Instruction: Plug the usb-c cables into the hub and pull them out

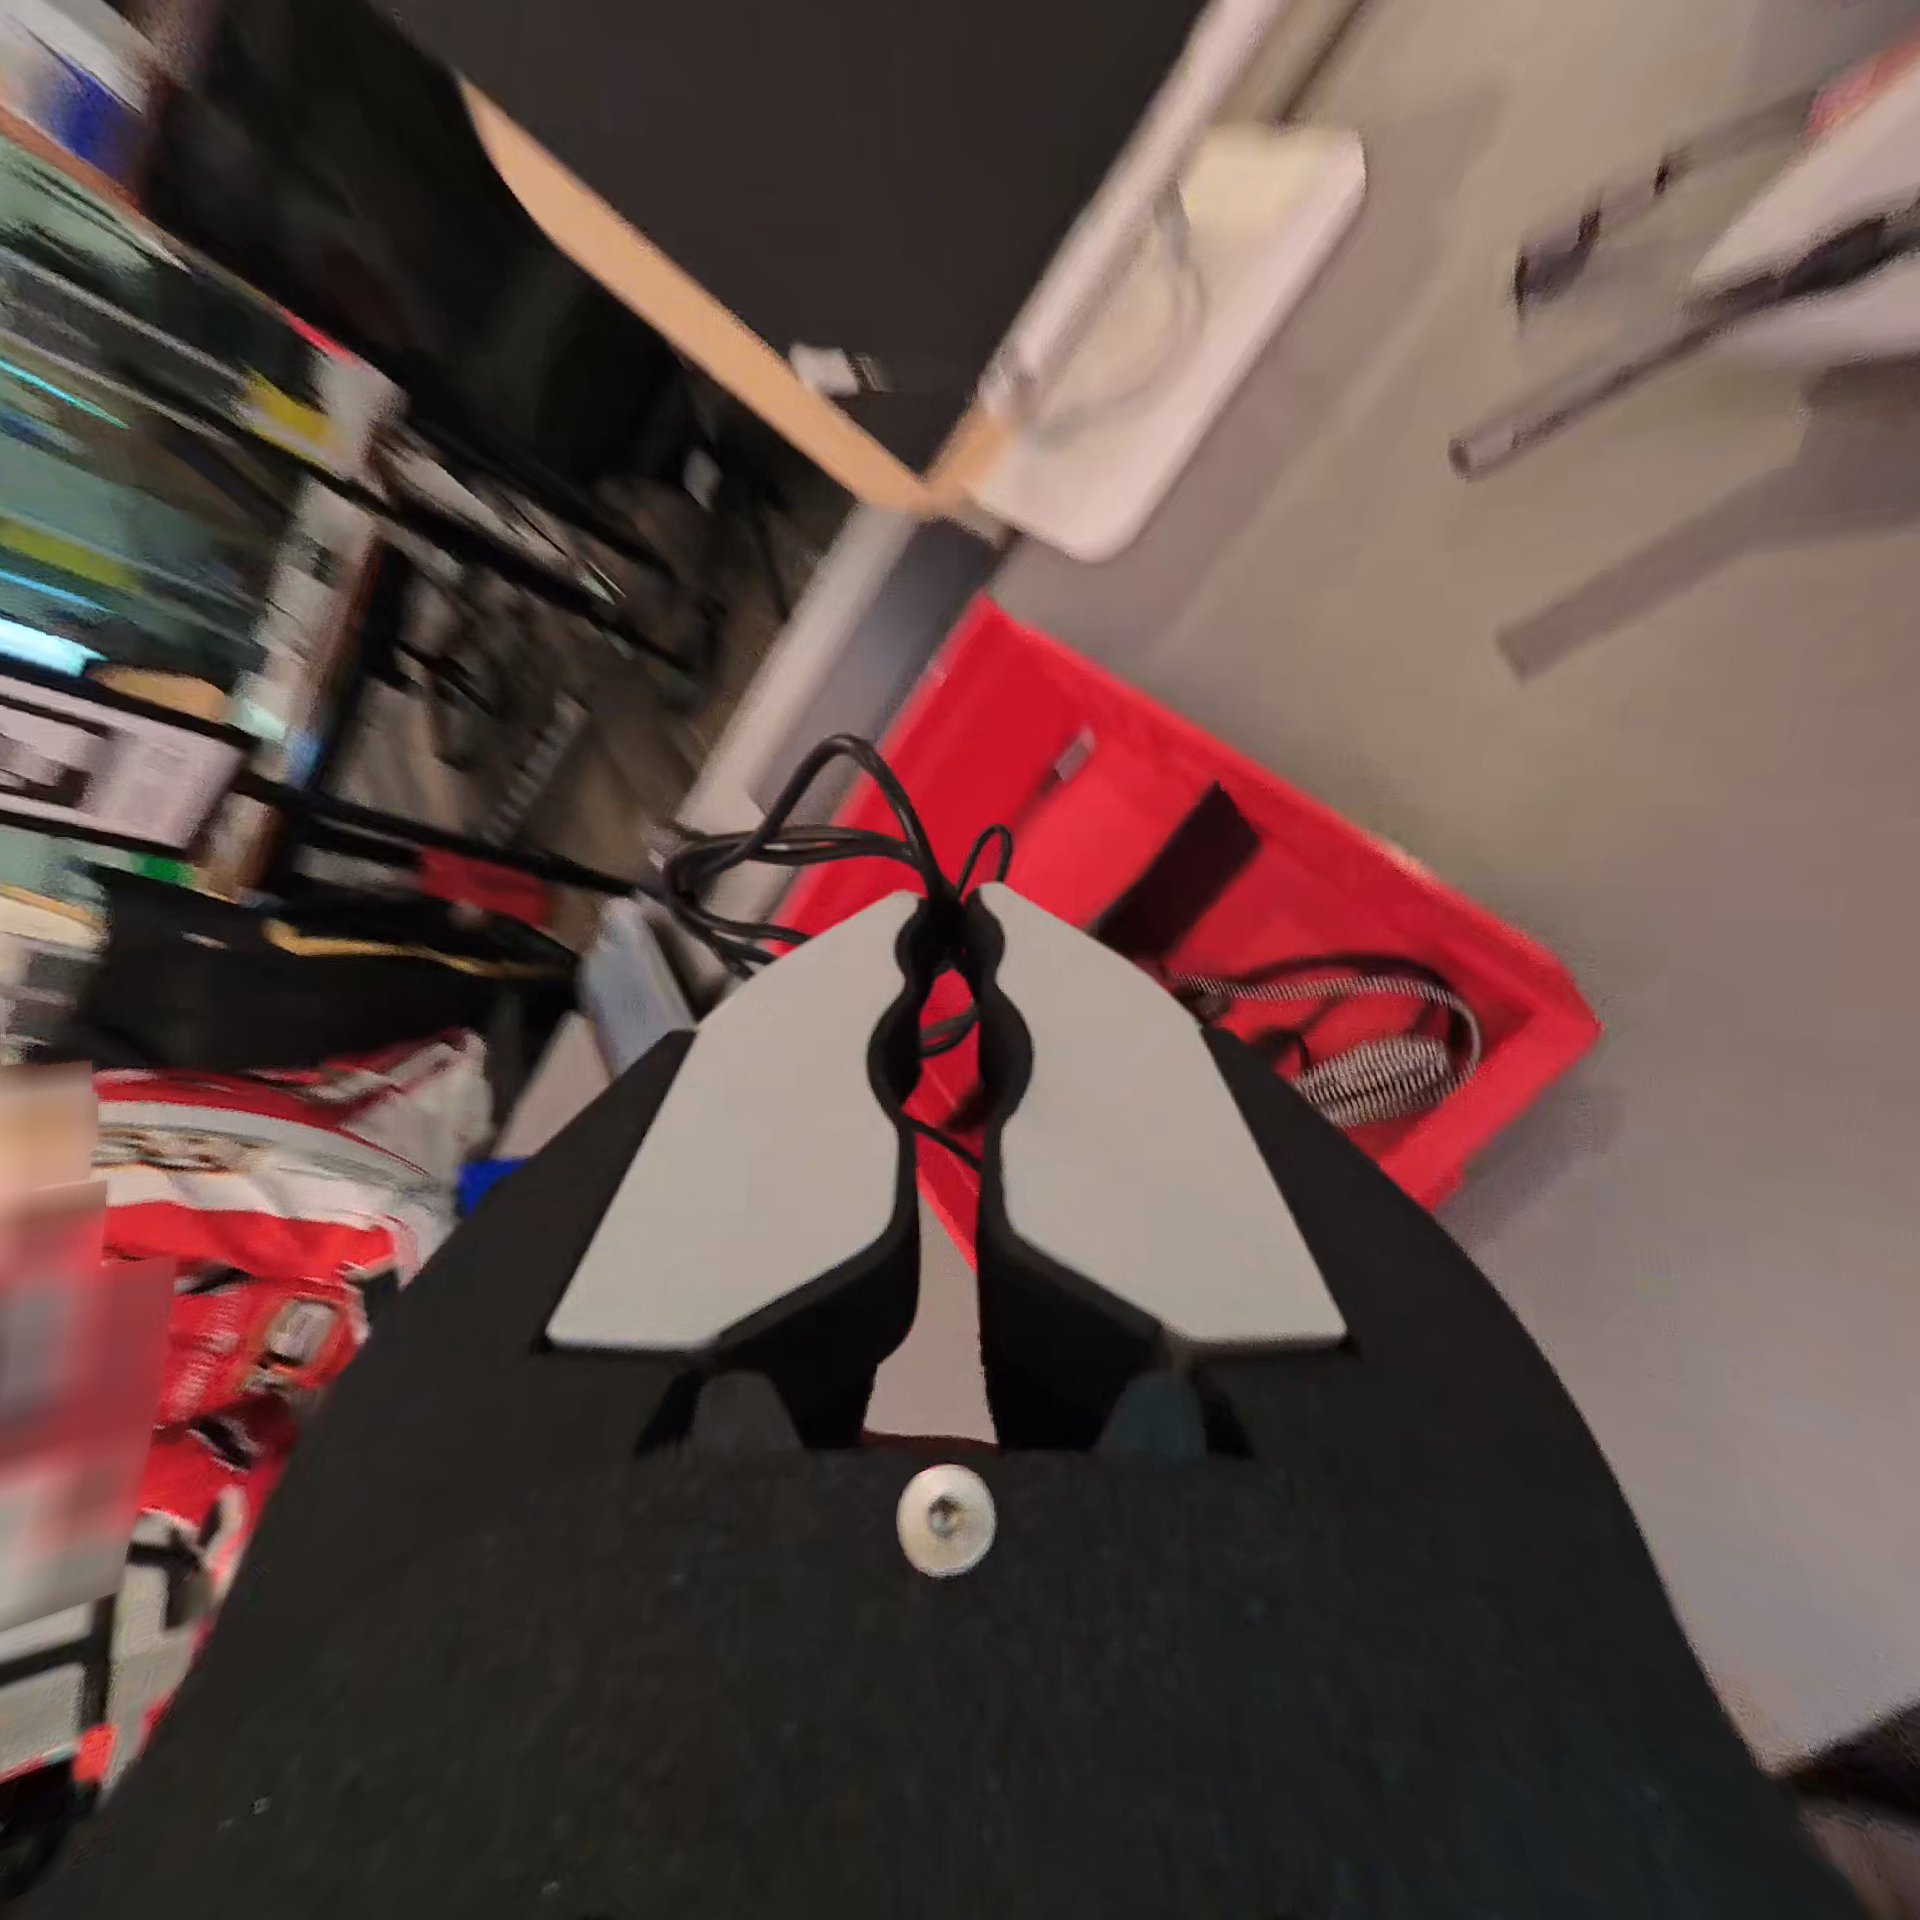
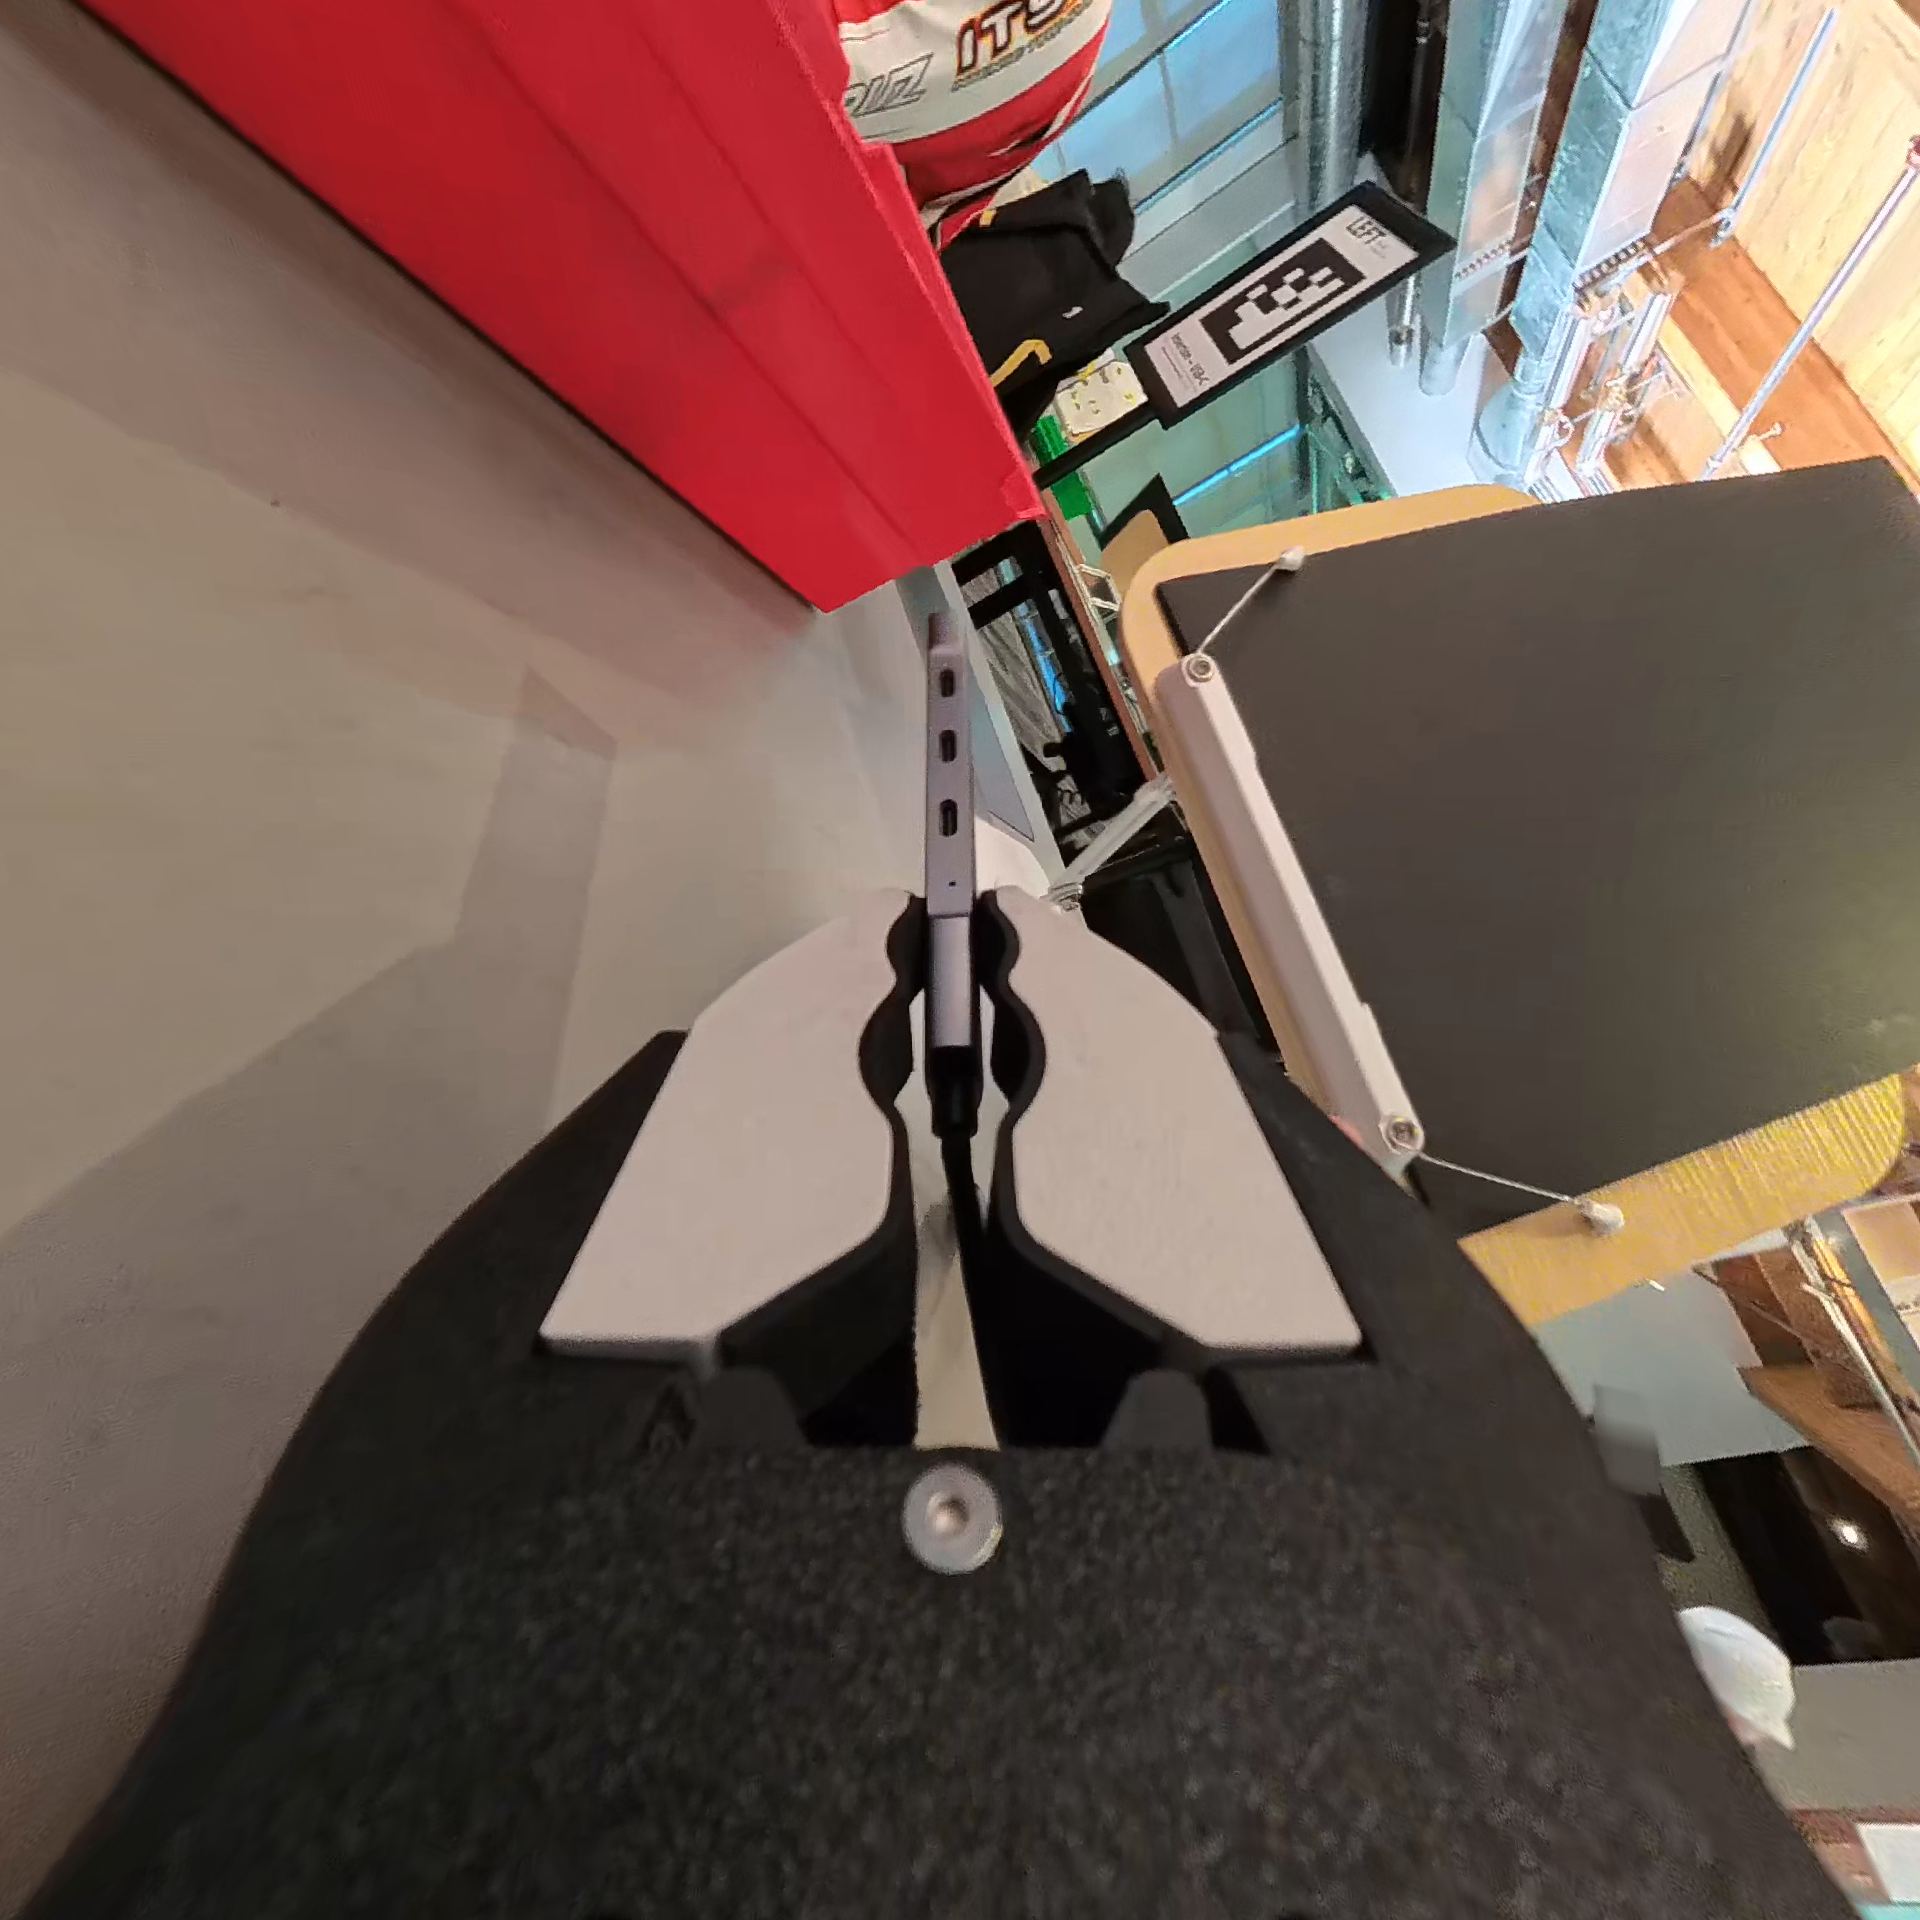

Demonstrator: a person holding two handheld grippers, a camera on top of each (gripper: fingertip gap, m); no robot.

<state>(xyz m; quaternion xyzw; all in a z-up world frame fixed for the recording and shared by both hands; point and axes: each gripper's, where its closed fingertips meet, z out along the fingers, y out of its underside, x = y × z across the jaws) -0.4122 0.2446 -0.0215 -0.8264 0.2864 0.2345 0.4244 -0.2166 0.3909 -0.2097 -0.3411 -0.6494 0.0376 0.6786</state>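
Note:
My left gripper is shut on a thin black cable, pinched at the fingertips, with its loops bunched just beyond and to the left. It hangs over a red bin. The left wrist view is blurred. My right gripper is shut on a slim grey USB-C hub, held edge-on; three ports face the camera and stand bare. The hub's own black lead runs back between the fingers.
A black-and-white braided cable and a dark flat item lie in the red bin. The bin's red wall stands close to the upper left of the hub. A black-topped table with a wooden rim lies to the right.

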